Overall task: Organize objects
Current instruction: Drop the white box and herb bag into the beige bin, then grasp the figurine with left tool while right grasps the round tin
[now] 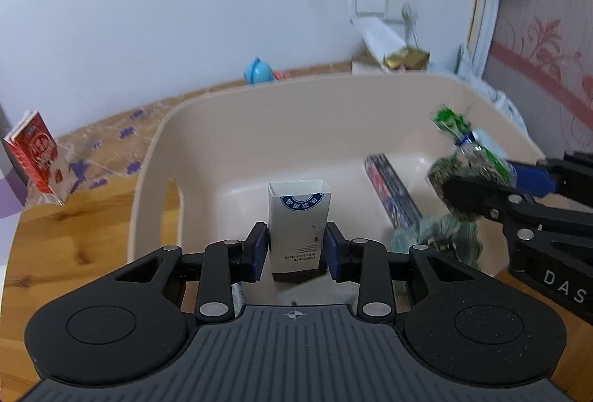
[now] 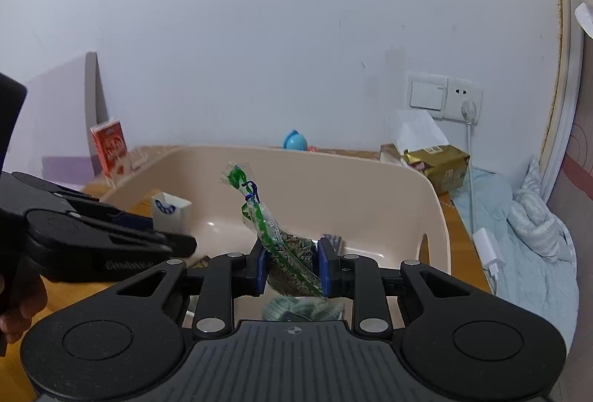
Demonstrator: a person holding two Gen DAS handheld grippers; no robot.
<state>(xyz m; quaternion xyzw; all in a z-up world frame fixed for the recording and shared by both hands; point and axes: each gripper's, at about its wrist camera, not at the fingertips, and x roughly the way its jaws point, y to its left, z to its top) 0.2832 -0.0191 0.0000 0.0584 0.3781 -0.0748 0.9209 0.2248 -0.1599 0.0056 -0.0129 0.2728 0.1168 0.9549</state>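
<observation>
the left gripper (image 1: 295, 246) pinches a white carton (image 1: 298, 227) at centre frame, held upright over the beige tub (image 1: 155, 157); the right gripper (image 2: 291, 266) is clamped on a tied bag of seeds (image 2: 285, 250), its green neck rising toward mid-frame above the same tub; a dark patterned packet (image 1: 393, 194) and a greenish cloth (image 2: 304, 309) already lie inside; judged step: depositing both items; next move calls for lowering each to the tub floor, clear of the other gripper, then spreading the fingers.

Soft even indoor light, no hard shadows; fisheye is bending edges, seed bag (image 1: 469, 157) is blurring above the basin (image 1: 259, 112).
</observation>
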